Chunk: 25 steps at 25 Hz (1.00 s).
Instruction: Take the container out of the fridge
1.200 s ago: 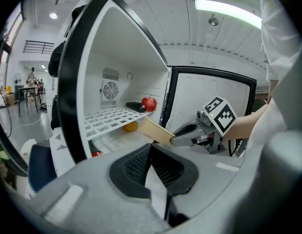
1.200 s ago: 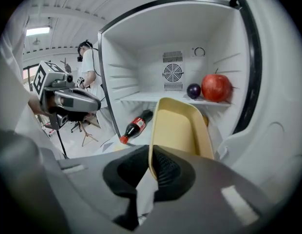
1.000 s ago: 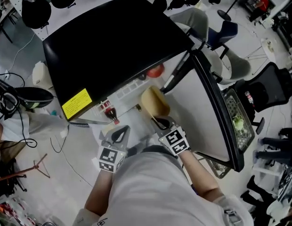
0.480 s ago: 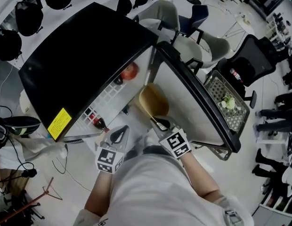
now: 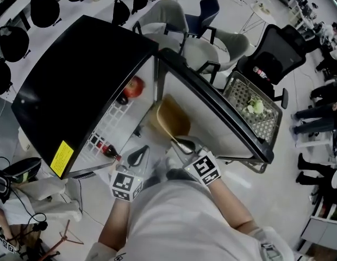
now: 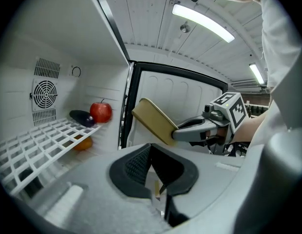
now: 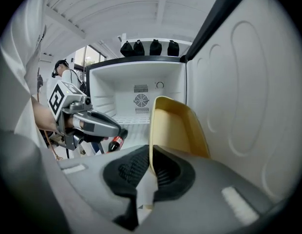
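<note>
A tan, shallow container [image 5: 171, 117] is tilted on edge in front of the open fridge [image 5: 76, 102], outside the compartment and next to the door's inner panel [image 5: 212, 118]. My right gripper [image 5: 179, 143] is shut on its rim, and the rim [image 7: 150, 145] runs down between the black pads in the right gripper view. The left gripper view shows the container [image 6: 153, 121] sticking up from the right gripper [image 6: 182, 133]. My left gripper [image 5: 137, 155] hangs shut and empty to the left of it, below the fridge opening.
On the white wire shelf [image 6: 39, 140] lie a red apple [image 6: 101, 112] and a dark eggplant [image 6: 83, 117], with an orange fruit [image 6: 82, 143] below. A cola bottle [image 5: 107, 150] lies low in the fridge. A wire basket [image 5: 253, 107] hangs on the door's outer side. Chairs [image 5: 206, 42] stand behind.
The head view has swung, so the fridge and door sit further left and more of the door's basket shows. The container stays in the right gripper; both grippers keep their places.
</note>
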### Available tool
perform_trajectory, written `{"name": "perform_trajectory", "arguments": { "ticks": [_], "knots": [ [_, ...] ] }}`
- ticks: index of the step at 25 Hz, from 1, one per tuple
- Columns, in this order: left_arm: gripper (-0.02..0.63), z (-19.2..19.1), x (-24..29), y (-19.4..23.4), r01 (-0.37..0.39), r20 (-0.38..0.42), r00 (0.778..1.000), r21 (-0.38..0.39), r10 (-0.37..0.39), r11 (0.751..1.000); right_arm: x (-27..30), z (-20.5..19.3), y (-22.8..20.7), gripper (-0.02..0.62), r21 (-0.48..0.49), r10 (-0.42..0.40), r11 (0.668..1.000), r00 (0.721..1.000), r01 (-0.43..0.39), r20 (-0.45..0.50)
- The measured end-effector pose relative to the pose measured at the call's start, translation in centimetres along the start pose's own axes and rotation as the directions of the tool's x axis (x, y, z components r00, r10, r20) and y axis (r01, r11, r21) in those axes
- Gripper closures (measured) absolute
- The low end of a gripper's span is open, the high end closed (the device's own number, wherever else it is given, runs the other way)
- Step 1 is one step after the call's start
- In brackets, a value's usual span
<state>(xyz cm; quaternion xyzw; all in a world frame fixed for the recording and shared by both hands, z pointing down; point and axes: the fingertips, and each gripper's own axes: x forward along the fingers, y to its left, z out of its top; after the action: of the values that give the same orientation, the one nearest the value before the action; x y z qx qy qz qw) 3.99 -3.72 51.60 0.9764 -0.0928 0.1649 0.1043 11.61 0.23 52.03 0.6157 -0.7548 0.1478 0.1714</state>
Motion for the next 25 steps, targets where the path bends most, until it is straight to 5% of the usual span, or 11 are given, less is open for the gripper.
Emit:
{"name": "perform_trajectory", "arguments": {
  "ticks": [25],
  "knots": [
    [0.597, 3.0, 0.8, -2.3, 0.13, 0.088, 0.988, 0.012, -0.13, 0.991, -5.1, 3.4, 0.7, 0.574, 0.1, -0.035, 0.995, 0.983, 0.017, 0.179]
  ]
}}
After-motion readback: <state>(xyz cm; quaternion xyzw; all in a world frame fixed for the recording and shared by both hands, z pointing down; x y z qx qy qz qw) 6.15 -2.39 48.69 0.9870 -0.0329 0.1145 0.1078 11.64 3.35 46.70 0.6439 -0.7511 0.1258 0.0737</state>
